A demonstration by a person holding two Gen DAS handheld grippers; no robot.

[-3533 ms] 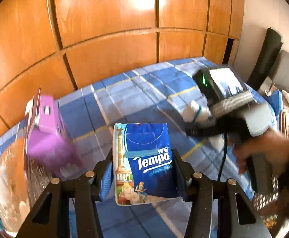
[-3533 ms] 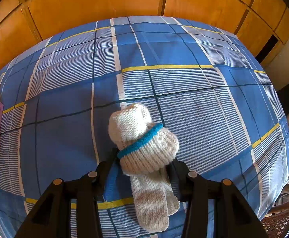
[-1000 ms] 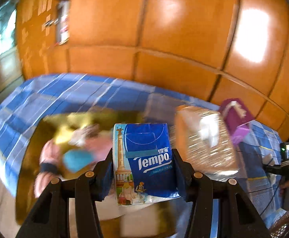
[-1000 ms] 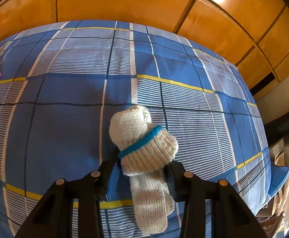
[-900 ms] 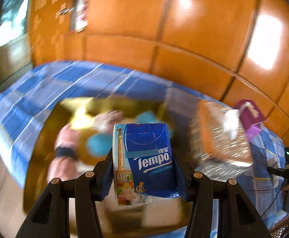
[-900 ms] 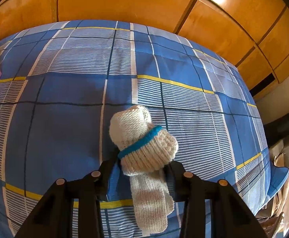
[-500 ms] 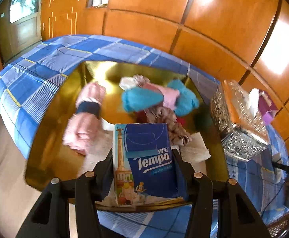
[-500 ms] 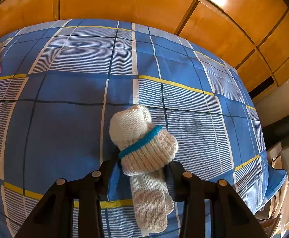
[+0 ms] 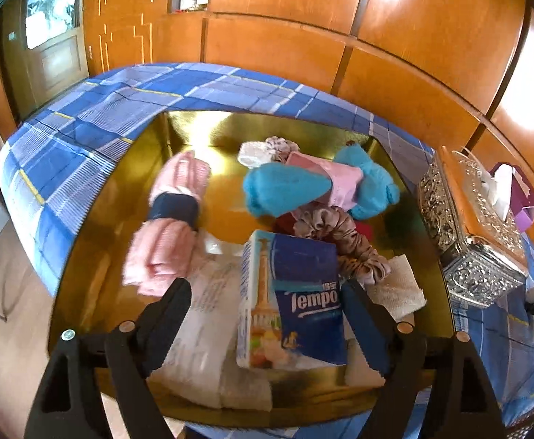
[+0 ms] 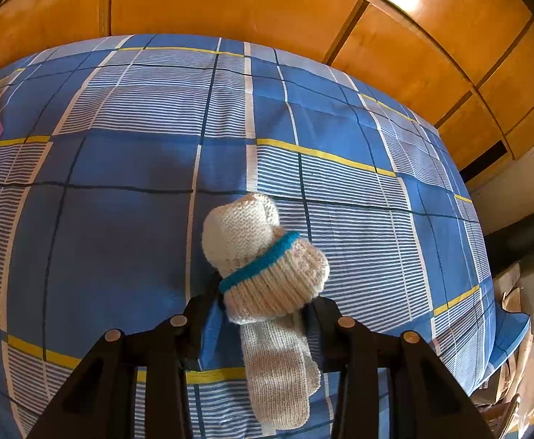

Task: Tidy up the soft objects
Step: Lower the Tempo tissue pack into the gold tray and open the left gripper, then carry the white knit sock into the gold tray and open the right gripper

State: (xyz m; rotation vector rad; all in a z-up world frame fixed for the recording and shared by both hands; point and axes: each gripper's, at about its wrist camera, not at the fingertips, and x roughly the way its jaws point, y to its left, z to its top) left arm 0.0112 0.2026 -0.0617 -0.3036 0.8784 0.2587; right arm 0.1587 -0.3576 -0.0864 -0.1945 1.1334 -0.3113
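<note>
Our left tool (image 9: 263, 303) has just been opening, jaws wide; the tissue pack (image 9: 292, 300) lies loose at lower centre in the gold tray (image 9: 94, 241) — light, squashy. Our right tool (image 10: 257, 305) grips the knitted sock roll (image 10: 263, 256) — soft, best pinched mid-bundle.

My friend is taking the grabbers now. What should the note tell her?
Left gripper: jaws have just been opening and stand wide; the Tempo tissue pack sits between them, leaning by the right-hand finger, over the gold tray.
Right gripper: shut on the rolled cream knit socks, above the blue plaid bedspread.
Already in the tray: pink socks, turquoise socks, scrunchies.
Left to do: draw the left gripper clear, then bring the cream socks to the tray.
</note>
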